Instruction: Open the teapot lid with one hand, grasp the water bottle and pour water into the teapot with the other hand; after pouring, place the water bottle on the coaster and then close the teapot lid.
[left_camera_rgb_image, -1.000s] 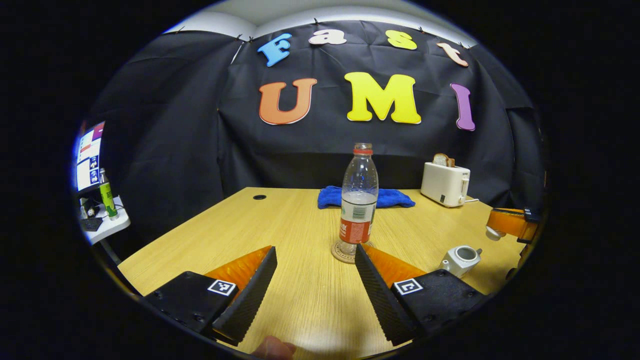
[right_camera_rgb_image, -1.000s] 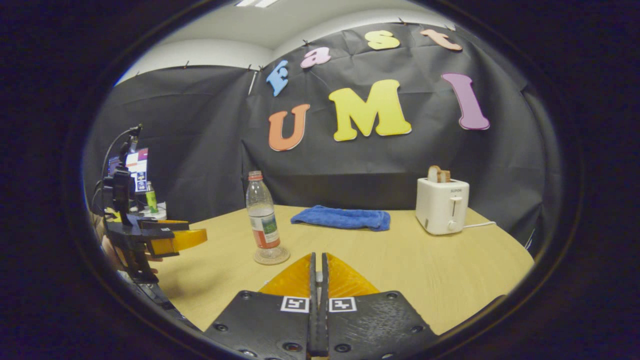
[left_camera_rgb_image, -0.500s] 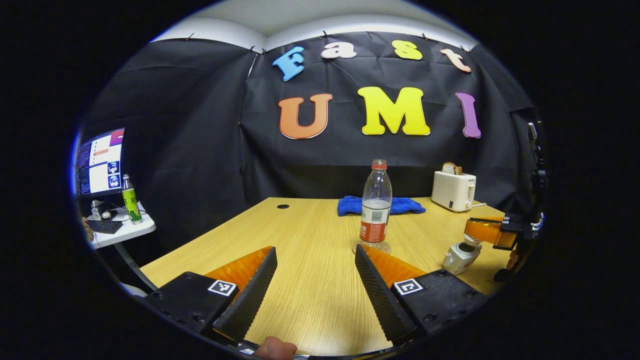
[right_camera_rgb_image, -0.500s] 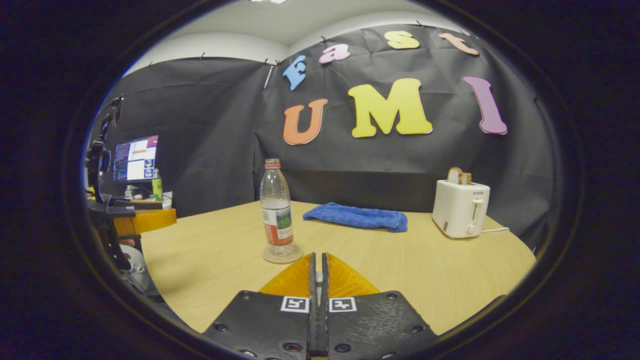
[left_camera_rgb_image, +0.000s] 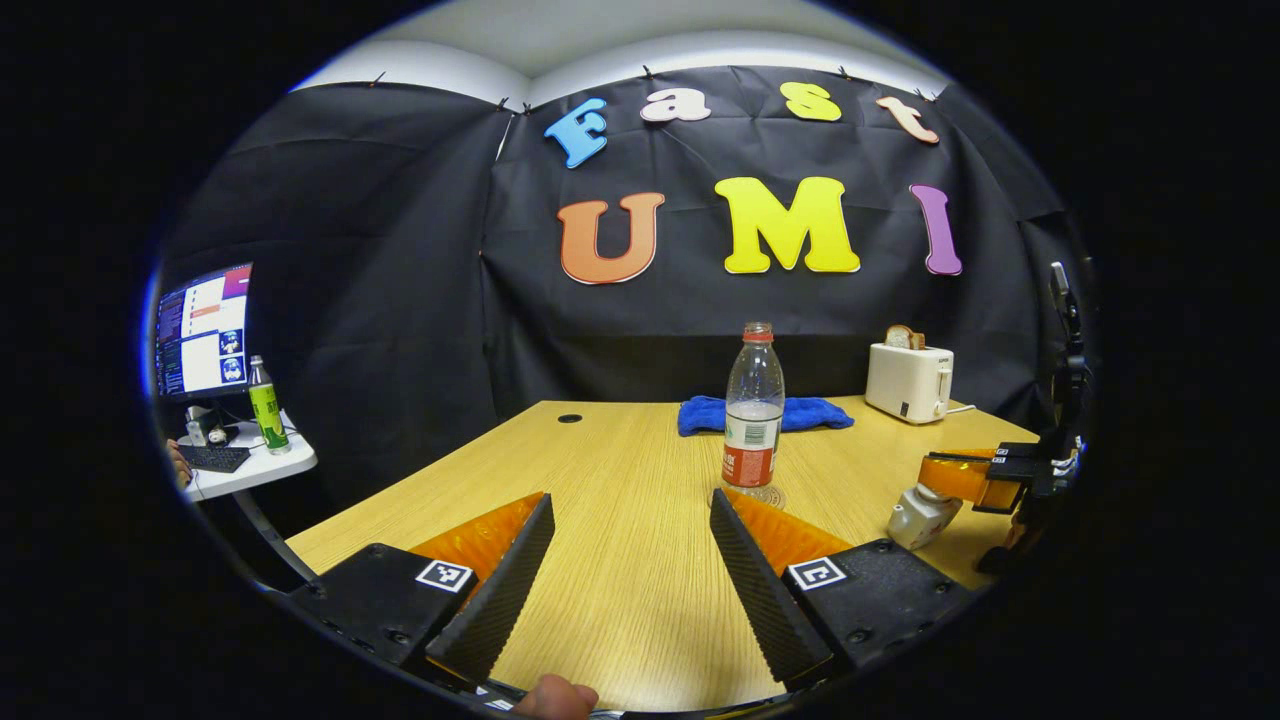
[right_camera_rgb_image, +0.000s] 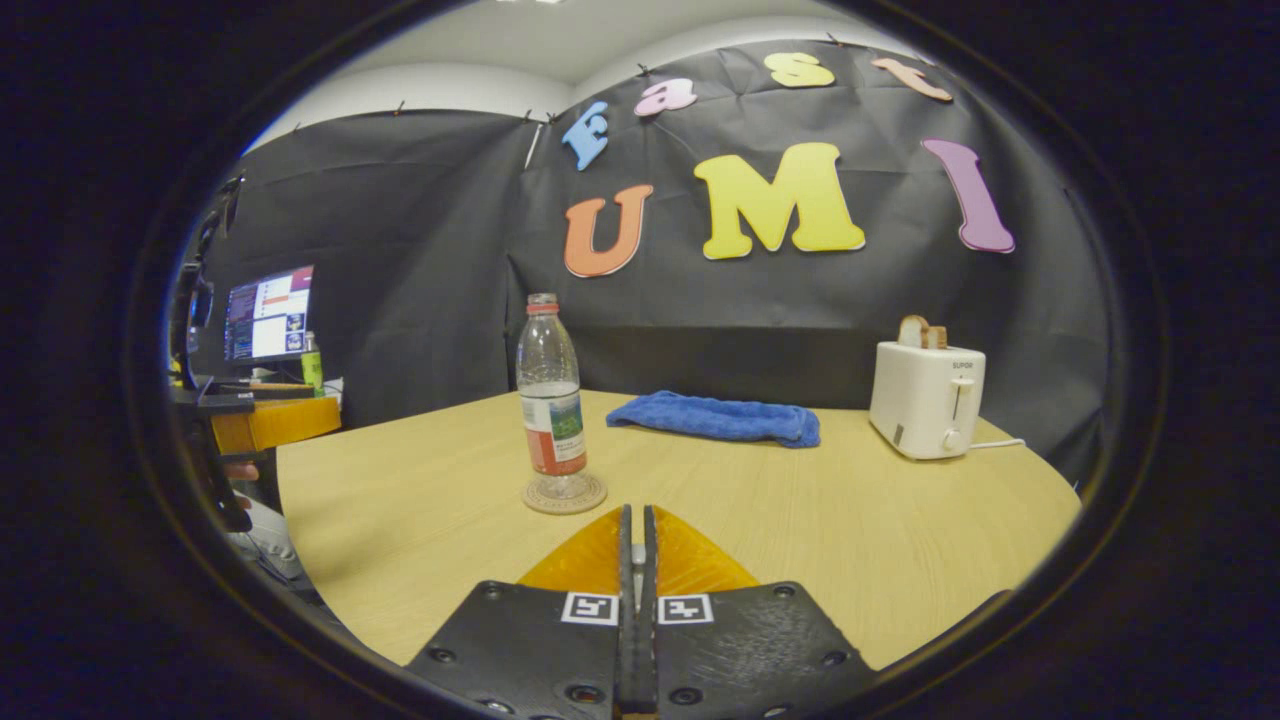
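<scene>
The water bottle (left_camera_rgb_image: 753, 407) stands upright on the round coaster (right_camera_rgb_image: 564, 494) near the middle of the wooden worktop (left_camera_rgb_image: 620, 560), its cap on and water filling roughly its lower half. The left hand-held gripper (left_camera_rgb_image: 628, 560) hangs above the near part of the worktop with its two fingers spread wide apart and nothing between them; a fingertip of the person's hand (left_camera_rgb_image: 556, 697) shows at the bottom edge of the left gripper view. In that view the right hand-held gripper (left_camera_rgb_image: 938, 480) sits at the far right, its tips right over the small white teapot (left_camera_rgb_image: 918, 512), touching or just above its top; the lid itself cannot be made out there. In the right gripper view that gripper's two fingers (right_camera_rgb_image: 690, 560) are pressed close together, with a small pale piece pinched in the slit between them, too small to identify. Behind the bottle lies a folded blue cloth (right_camera_rgb_image: 716, 418), and a white toaster (right_camera_rgb_image: 927, 398) with bread in it stands at the far right of the worktop.
</scene>
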